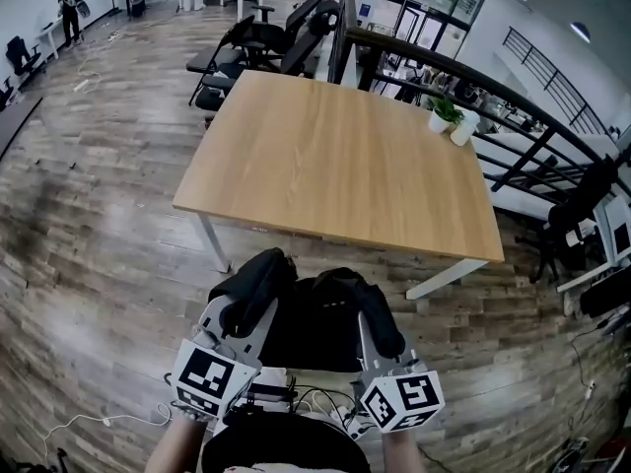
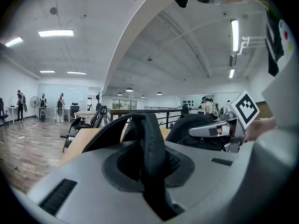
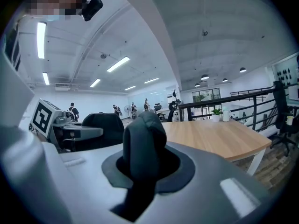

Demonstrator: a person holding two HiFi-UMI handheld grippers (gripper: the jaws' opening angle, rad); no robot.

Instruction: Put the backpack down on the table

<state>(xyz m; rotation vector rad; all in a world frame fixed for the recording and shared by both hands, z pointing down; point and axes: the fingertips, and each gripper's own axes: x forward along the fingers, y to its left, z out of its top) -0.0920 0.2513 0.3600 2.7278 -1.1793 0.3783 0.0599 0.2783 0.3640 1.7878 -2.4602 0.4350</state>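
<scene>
Just short of the near edge of a wooden table [image 1: 335, 156], a black backpack [image 1: 314, 328] hangs above the plank floor [image 1: 108, 264] between two handheld grippers. Left gripper [image 2: 149, 157] is clamped on one padded shoulder strap [image 2: 150, 129]; right gripper [image 3: 140, 164] is clamped on the other strap [image 3: 144, 139]. The bag looks soft and slumped, likely to sag and swing rather than keep its shape, so the thick padded straps seem the surest hold; its weight cannot be told. A small potted plant [image 1: 444, 114] and a white cup [image 1: 463, 129] sit at the table's far right corner, well apart from the near edge. Black office chairs [image 1: 246, 42] stand beyond the far edge, a dark railing [image 1: 537, 116] to the right. Nothing appears to block the way
</scene>
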